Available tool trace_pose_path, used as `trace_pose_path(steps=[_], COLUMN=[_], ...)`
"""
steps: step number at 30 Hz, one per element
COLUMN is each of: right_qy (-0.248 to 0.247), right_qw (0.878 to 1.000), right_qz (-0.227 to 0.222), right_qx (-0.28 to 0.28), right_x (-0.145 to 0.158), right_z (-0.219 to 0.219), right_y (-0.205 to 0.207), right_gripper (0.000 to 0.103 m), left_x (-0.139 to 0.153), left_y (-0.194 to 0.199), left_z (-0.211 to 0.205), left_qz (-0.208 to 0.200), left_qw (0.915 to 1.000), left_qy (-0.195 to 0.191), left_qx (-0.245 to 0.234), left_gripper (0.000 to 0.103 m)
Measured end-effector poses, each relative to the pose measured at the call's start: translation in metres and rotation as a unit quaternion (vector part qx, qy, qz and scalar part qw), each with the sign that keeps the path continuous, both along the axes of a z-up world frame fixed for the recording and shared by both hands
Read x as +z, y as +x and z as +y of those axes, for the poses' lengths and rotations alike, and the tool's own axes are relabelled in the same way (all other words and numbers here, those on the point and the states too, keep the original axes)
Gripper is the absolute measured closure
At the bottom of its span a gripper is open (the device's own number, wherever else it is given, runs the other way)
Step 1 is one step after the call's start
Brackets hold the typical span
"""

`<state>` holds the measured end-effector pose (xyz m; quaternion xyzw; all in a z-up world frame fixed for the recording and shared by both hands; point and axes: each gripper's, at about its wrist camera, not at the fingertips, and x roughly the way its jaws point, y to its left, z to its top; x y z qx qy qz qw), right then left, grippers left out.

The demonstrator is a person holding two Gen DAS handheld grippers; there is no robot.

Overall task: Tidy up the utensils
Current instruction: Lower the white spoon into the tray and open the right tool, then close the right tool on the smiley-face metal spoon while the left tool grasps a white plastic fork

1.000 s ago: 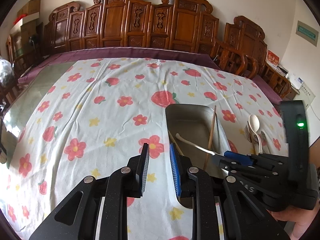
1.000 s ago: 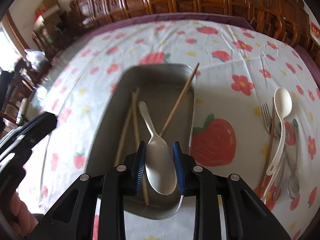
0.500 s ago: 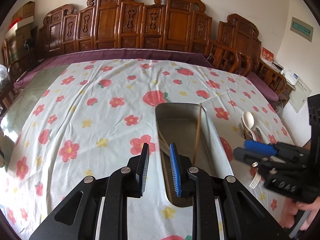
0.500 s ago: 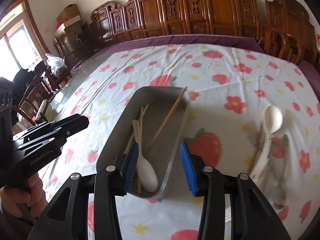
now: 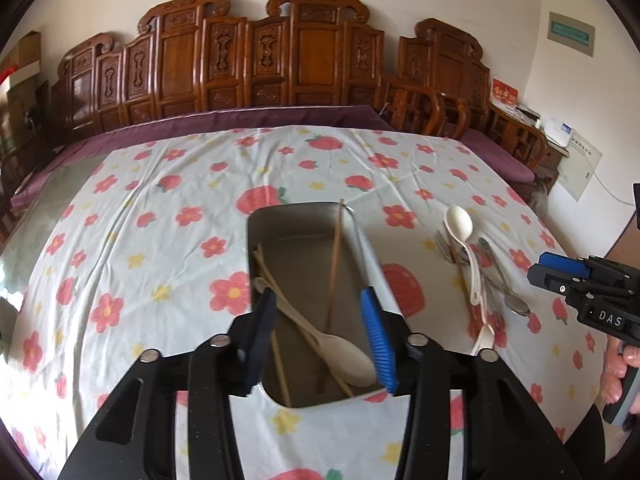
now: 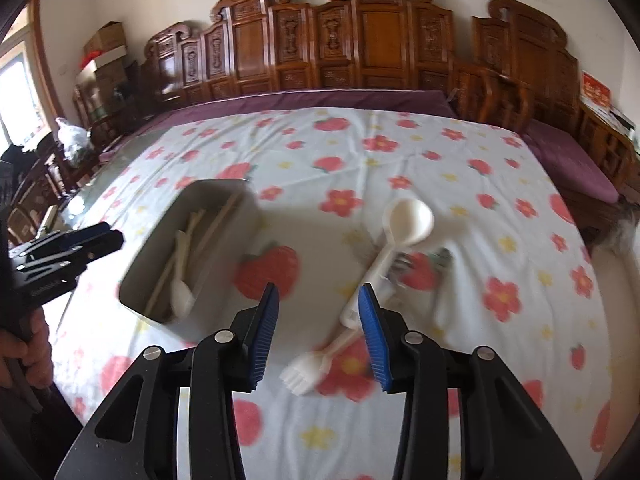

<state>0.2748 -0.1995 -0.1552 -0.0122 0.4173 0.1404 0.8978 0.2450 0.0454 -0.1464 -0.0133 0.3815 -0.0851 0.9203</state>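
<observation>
A metal tray (image 5: 362, 248) holds a white spoon (image 5: 348, 360) and several wooden chopsticks (image 5: 335, 256). My left gripper (image 5: 316, 300) hovers over the tray's near end. Its jaws are opening and grip nothing; the spoon lies in the tray below them. To the tray's right, a white ladle spoon (image 6: 408, 220), a white fork (image 6: 308, 368) and metal cutlery (image 5: 516, 306) lie on the cloth. My right gripper (image 6: 319, 294) hangs above the fork. Its jaws are closing slightly with nothing held between them.
A strawberry-and-flower tablecloth (image 5: 160, 208) covers the table. Carved wooden chairs (image 5: 300, 60) line the far side and more stand at the right. A hand (image 6: 32, 344) holds the left gripper (image 6: 108, 236) beside the tray (image 6: 228, 248).
The right gripper let go of the white spoon in the tray and swung right over the loose cutlery. The left gripper moved over the tray's near end and its jaws widened.
</observation>
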Motion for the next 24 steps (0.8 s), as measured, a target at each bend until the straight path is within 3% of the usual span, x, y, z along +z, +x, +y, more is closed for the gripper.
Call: trace_pose_path(steps=[7, 24], right_qy=[-0.023, -0.030], right_qw=[0.999, 0.996], right_qz=[0.022, 0.068], right_qx=[-0.023, -0.044], right_x=[-0.024, -0.080], right_z=[-0.038, -0.062], right_y=[-0.007, 0.027], right_gripper=[0.066, 0.068], left_x=[-0.007, -0.052], left_y=[-0.008, -0.009], left_z=[-0.038, -0.131], left_qz=[-0.001, 0.036], left_qw=[0.9991, 0.9901], left_qy=[0.016, 0.035], left_qx=[-0.038, -0.132], left_gripper=[0.053, 0.053])
